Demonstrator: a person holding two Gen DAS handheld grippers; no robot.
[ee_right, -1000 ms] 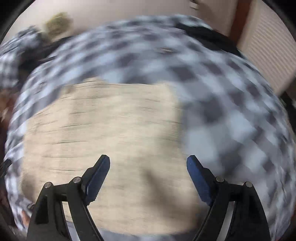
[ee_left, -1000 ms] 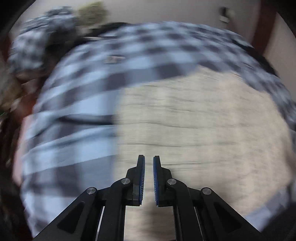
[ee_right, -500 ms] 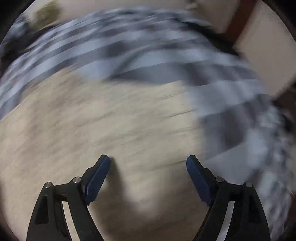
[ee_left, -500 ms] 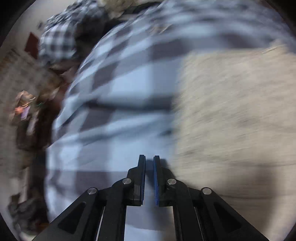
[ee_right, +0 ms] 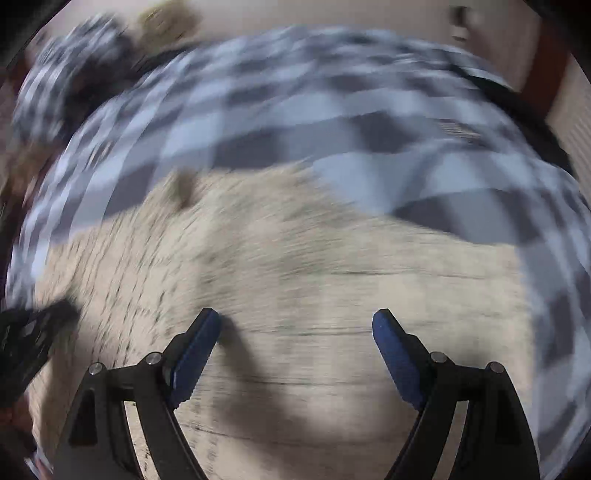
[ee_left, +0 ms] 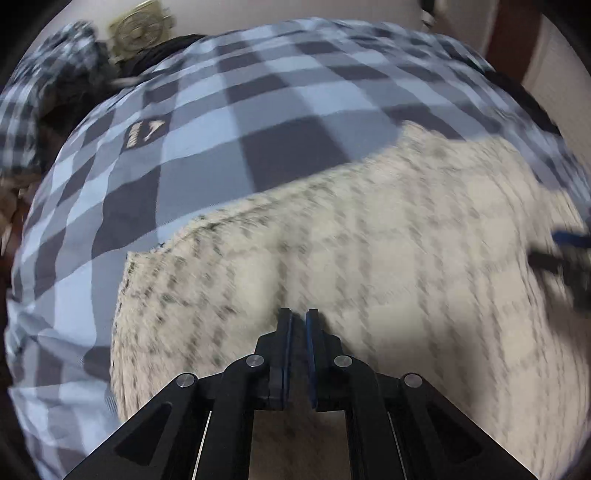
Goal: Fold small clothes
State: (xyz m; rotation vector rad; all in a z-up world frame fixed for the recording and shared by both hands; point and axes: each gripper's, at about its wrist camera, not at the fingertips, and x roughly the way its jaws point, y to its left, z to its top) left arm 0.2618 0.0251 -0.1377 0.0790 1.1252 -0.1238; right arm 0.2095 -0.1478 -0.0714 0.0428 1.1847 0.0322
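Note:
A cream knitted cloth (ee_left: 369,240) with dark flecks lies flat on a blue and grey checked cover (ee_left: 258,110). My left gripper (ee_left: 298,317) hangs just above the cloth near its left edge, shut, with nothing visible between its pads. In the right wrist view the same cloth (ee_right: 295,251) fills the lower half, blurred by motion. My right gripper (ee_right: 295,325) stands open over it, with nothing between its fingers. Each gripper shows in the other's view: the right gripper (ee_left: 565,251) at the right edge, the left gripper (ee_right: 33,332) at the left edge.
The checked cover (ee_right: 277,110) surrounds the cloth on the far side and both flanks and bears a small dark logo patch (ee_left: 146,131). A crumpled plaid garment (ee_left: 33,92) and a gold round object (ee_left: 138,27) sit at the far left. A dark red post (ee_left: 513,37) stands by the wall.
Both grippers have swung sideways and come down closer to the cloth. The left one went from over the checked cover to over the cream cloth. Neither gripper changed its opening.

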